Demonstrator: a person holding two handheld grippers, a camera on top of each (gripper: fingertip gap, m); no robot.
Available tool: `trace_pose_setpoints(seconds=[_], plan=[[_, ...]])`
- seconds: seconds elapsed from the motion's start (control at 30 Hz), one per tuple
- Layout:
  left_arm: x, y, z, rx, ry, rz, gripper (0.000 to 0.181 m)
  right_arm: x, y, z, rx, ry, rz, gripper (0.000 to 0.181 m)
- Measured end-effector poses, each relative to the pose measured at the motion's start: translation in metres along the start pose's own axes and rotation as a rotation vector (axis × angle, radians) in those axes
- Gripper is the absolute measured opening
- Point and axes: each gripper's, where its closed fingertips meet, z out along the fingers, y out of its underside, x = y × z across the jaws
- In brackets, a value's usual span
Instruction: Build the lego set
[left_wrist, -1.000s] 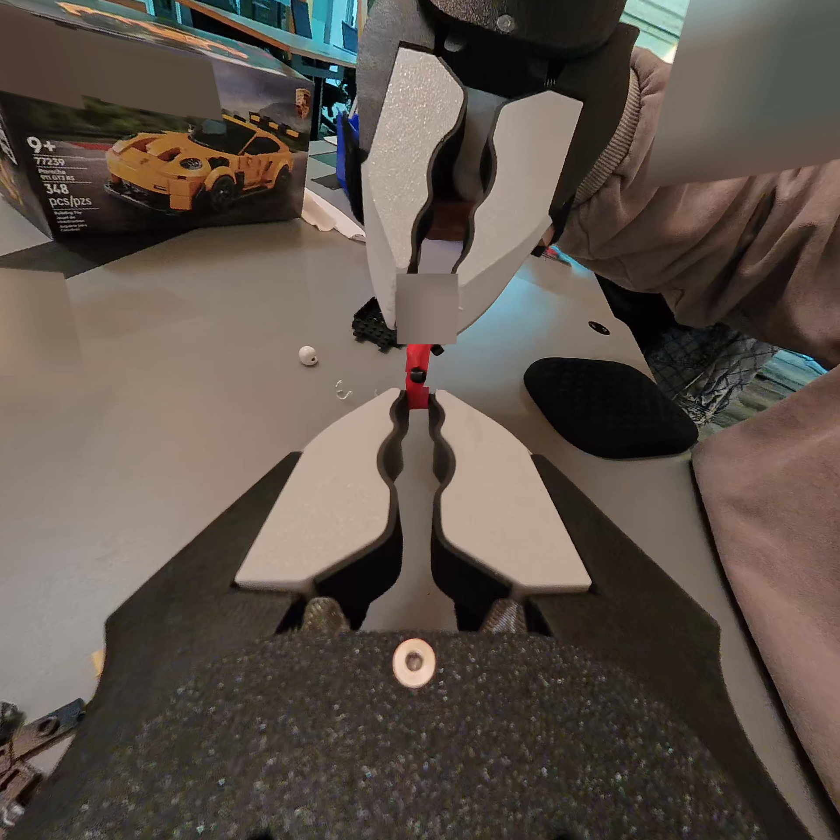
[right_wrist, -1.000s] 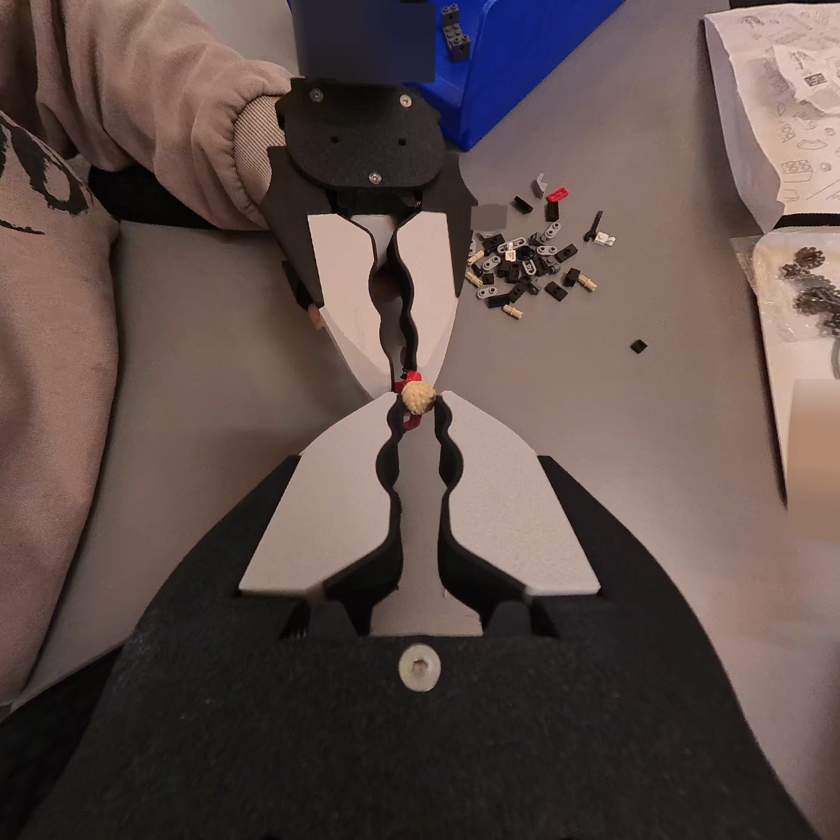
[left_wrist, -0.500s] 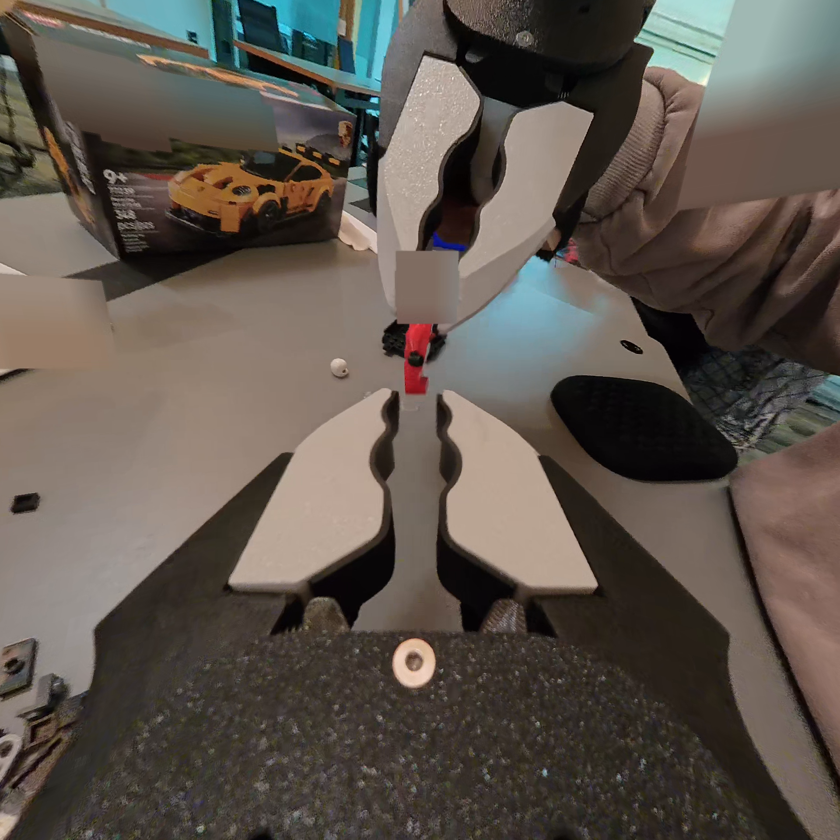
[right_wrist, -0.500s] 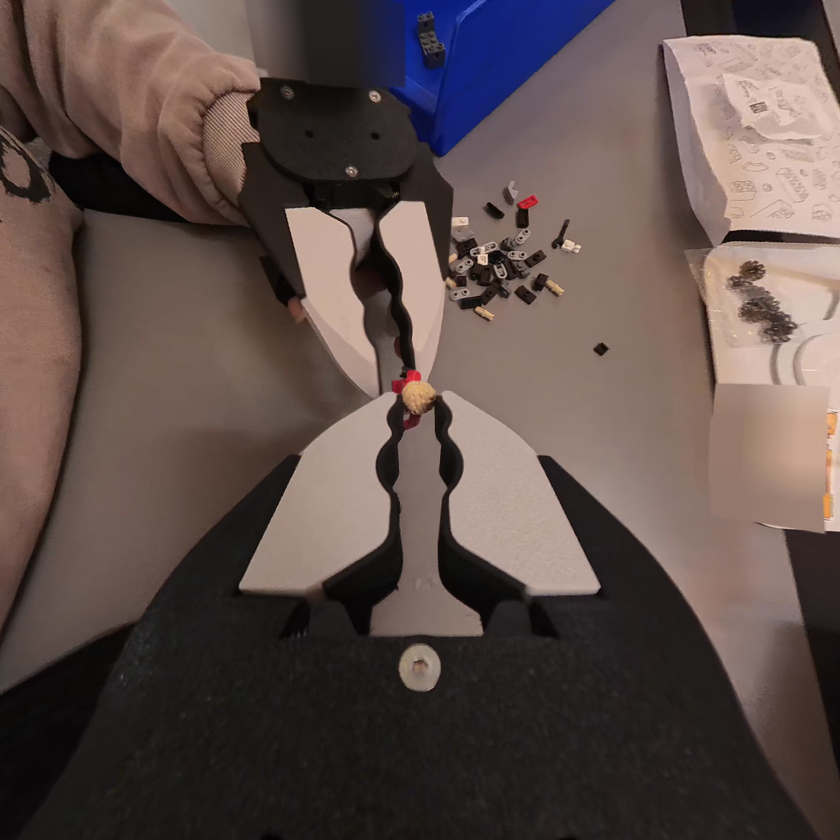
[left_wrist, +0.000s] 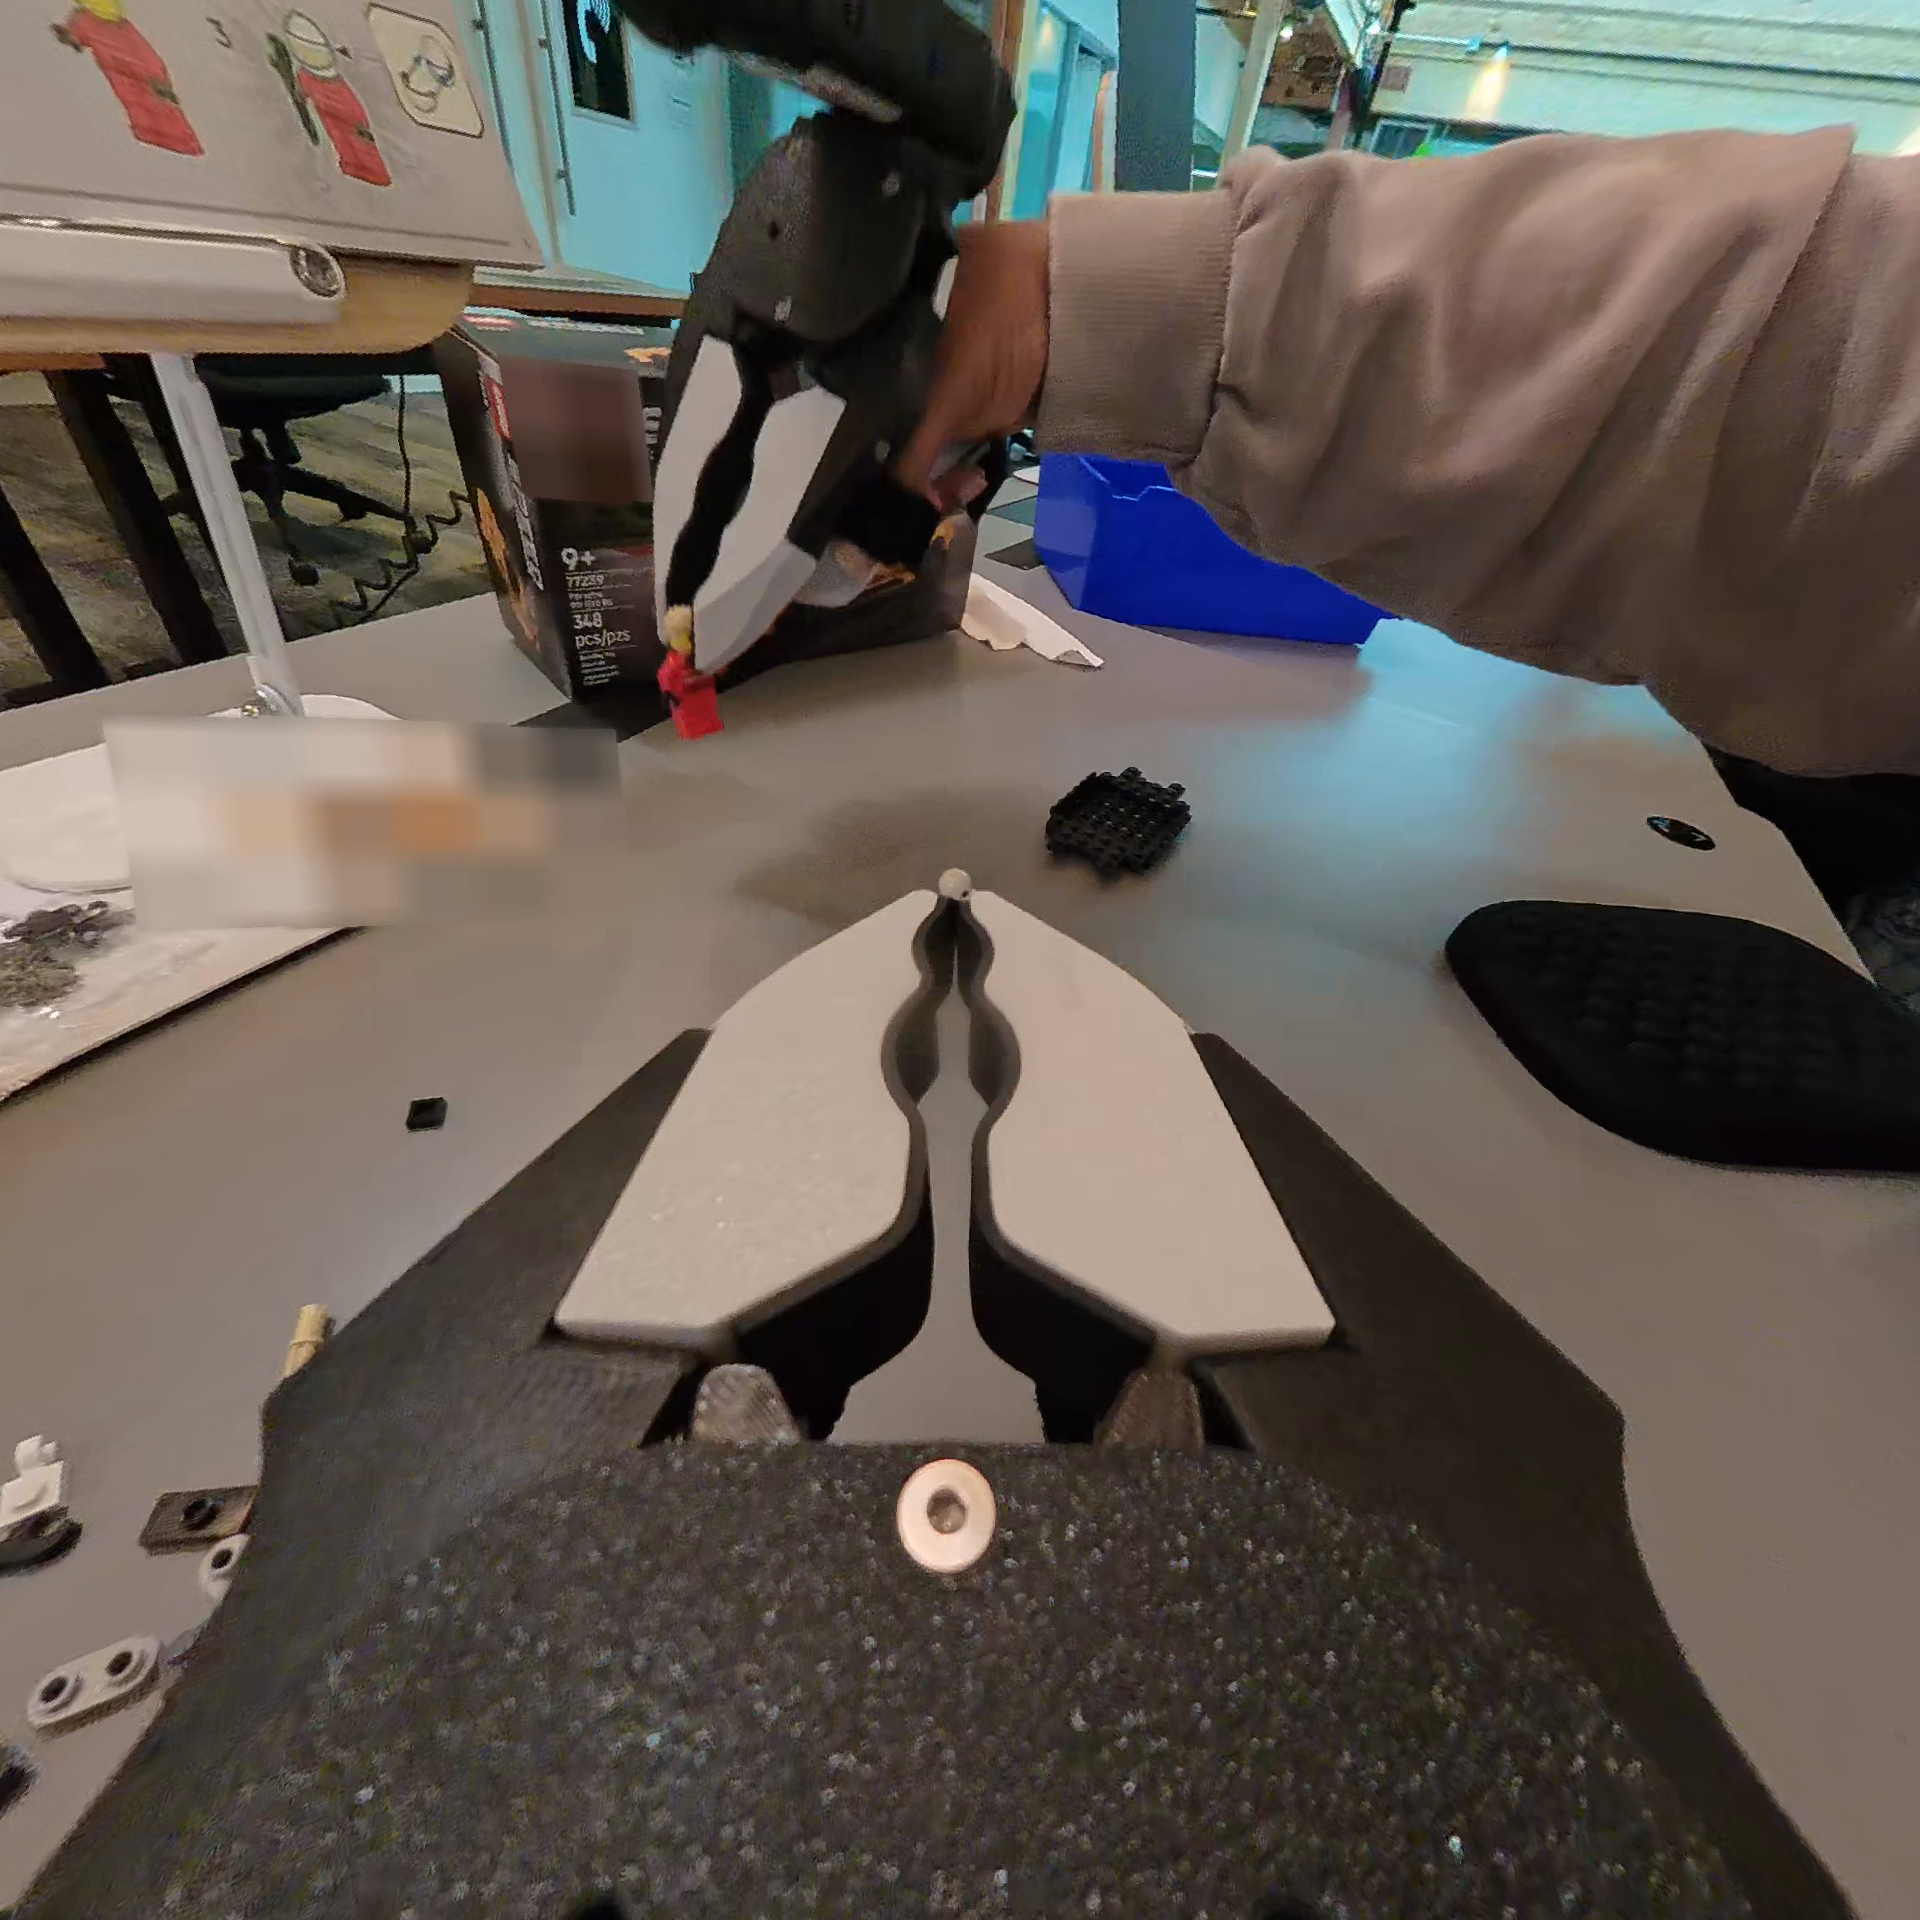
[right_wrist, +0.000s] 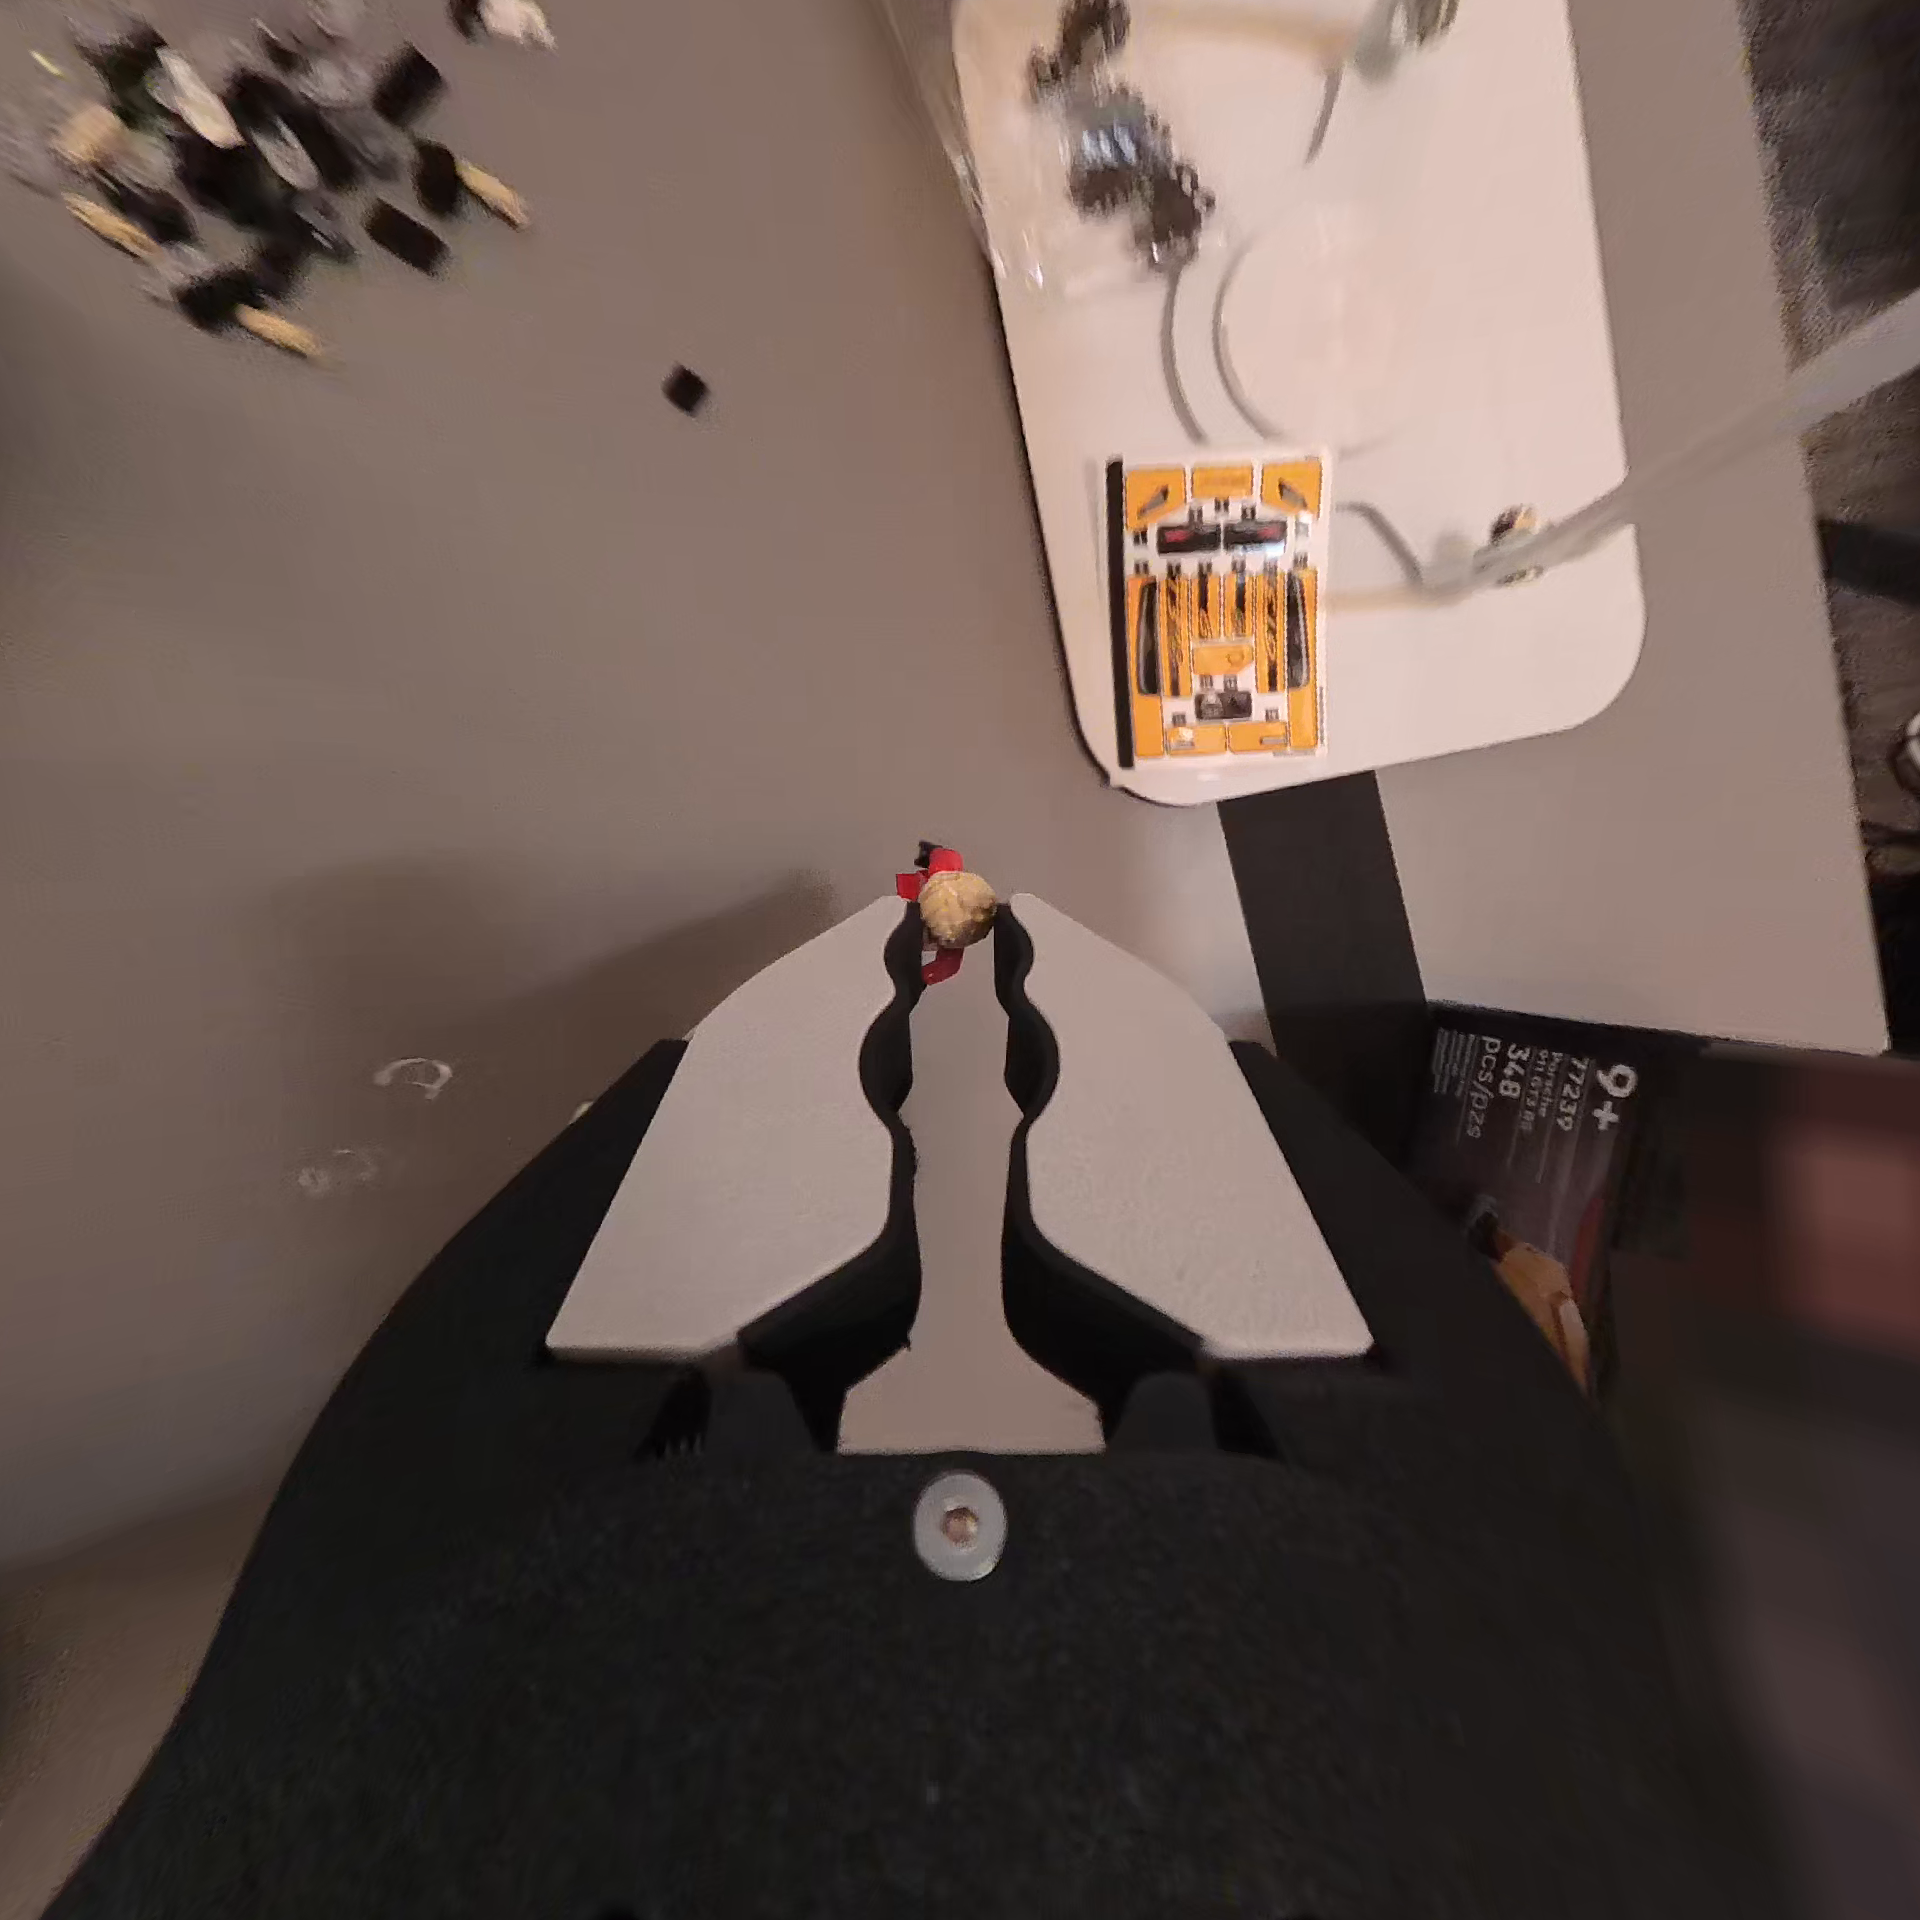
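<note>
Right gripper (right_wrist: 951, 914) pinches a small red minifigure (left_wrist: 691, 698) by its tan head, held above the grey bench (left_wrist: 1351, 790) near the set box (left_wrist: 561, 582). Left gripper (left_wrist: 954, 914): fingers nearly pressed together at a small white ball piece (left_wrist: 954, 885); contact unclear. Risks: head grip looks shallow, so the figure may twist or drop; the ball may roll away if nudged.

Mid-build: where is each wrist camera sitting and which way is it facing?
Left wrist view: on the left hand-held gripper, low, facing across the table at the right hand-held gripper; sleeve shows.
Right wrist view: on that hand-held gripper, looking down at the table; no body shows.
Shared: the red minifigure it holds, the set box.
</note>
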Motion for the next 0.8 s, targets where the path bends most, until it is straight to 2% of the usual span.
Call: trace_pose_setpoints(seconds=[0.13, 0.4, 0.8], plan=[[-0.002, 0.004, 0.002, -0.023, -0.006, 0.024, 0.0, 0.012, 0.019, 0.021, -0.088, 0.002, -0.006, 0.013], [-0.002, 0.014, 0.006, -0.067, -0.014, 0.046, 0.0, 0.028, 0.027, 0.041, -0.075, 0.049, 0.003, 0.013], [0.002, 0.023, 0.01, -0.101, 0.005, 0.045, 0.0, 0.027, 0.03, 0.048, -0.05, 0.043, 0.009, 0.017]])
